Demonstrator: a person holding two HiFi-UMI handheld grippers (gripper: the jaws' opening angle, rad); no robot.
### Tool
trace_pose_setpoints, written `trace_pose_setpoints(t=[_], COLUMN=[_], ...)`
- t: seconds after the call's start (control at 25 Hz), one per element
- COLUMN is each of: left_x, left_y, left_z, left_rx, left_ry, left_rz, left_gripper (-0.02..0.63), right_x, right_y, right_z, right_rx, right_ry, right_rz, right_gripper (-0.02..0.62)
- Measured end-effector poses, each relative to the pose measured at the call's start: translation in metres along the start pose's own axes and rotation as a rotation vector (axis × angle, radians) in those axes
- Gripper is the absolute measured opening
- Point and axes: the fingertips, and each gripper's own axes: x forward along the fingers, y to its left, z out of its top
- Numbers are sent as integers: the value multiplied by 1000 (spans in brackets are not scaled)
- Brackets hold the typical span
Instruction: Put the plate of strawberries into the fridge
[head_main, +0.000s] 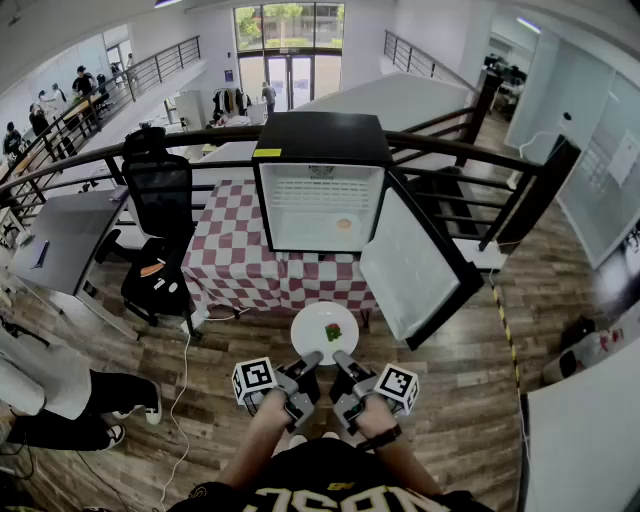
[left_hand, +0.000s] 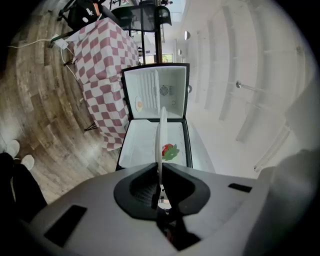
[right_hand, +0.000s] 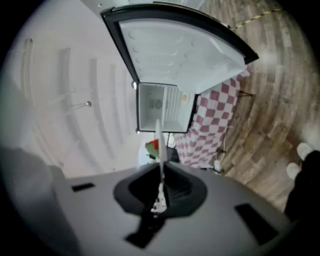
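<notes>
Obs., near to far:

- Two forearms reach forward from the bottom of the head view, one hand-held gripper in each hand, side by side and close together, both pointing roughly level toward the fridge.
- Left hand-held gripper (left_hand: 160, 174): jaws clenched on the near rim of the plate (head_main: 322, 331), left of centre. Its own view shows the rim edge-on, pinched between the pads.
- Right hand-held gripper (right_hand: 161, 174): jaws likewise clamped on the near rim, right of centre, with the thin white edge running up between the pads.
- Plate: round, white, plain and shallow. It is held in the air by the two grips alone, roughly level, above the wooden floor (head_main: 455, 400) and just in front of the counter.
- Strawberries (head_main: 333, 331): a small red cluster with green leaves, lying a little right of the plate's centre. The count cannot be told.
- Counter (head_main: 228, 250): covered with a red-and-white checked cloth that hangs down the front.
- Fridge (head_main: 320, 140): small, black outside and white inside, standing on the counter. Its door (head_main: 415, 265) is swung fully open to the right. A small orange item (head_main: 344, 225) lies on the inner floor.
- A black office chair (head_main: 158, 195) stands left of the counter
</notes>
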Motion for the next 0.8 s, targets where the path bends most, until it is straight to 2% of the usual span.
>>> trace_pose_setpoints(t=[0.32,0.8], left_x=[-1,10], left_y=[17,13], left_z=[-17,-41], left_rx=[1,4], left_ry=[33,62], left_rz=[34,26], left_gripper=[46,44], right_x=[-16,-35], right_y=[-16,-25], right_z=[4,16], right_rx=[8,47], right_ry=[-15,-7], right_rz=[-25,-2], right_gripper=[34,34])
